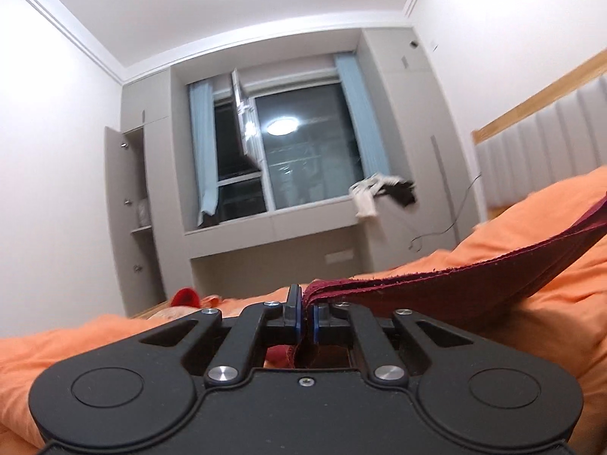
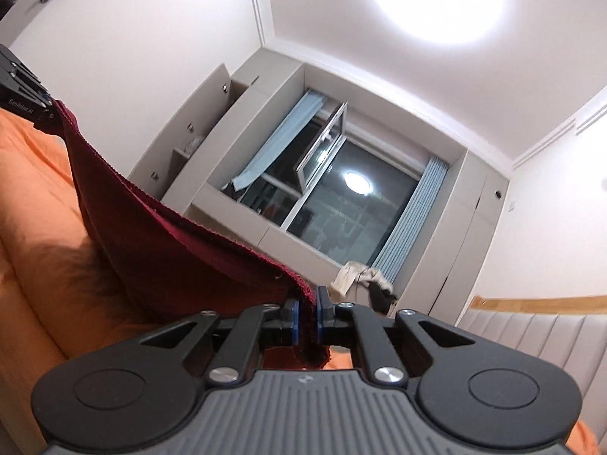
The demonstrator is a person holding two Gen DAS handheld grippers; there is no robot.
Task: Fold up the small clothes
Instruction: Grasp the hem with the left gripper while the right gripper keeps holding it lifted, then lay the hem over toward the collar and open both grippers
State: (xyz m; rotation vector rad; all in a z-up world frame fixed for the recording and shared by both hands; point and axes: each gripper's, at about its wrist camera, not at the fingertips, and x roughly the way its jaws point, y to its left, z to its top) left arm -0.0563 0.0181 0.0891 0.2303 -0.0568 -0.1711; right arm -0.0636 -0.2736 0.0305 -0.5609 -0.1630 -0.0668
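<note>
Dark red garment (image 1: pixel 474 280) between both hand-held grippers' pads.

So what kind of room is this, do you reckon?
Most likely a bedroom in a home: orange bedding spread below the grippers, a padded headboard with a wooden rail against the wall, and built-in wardrobe cabinets framing a curtained window.

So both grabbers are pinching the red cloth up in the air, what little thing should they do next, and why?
Probably swing both forward and lower the edge. The left gripper and right gripper each clamp the dark red cloth, which hangs stretched between them above the orange bedding, ready to fold over.
</note>
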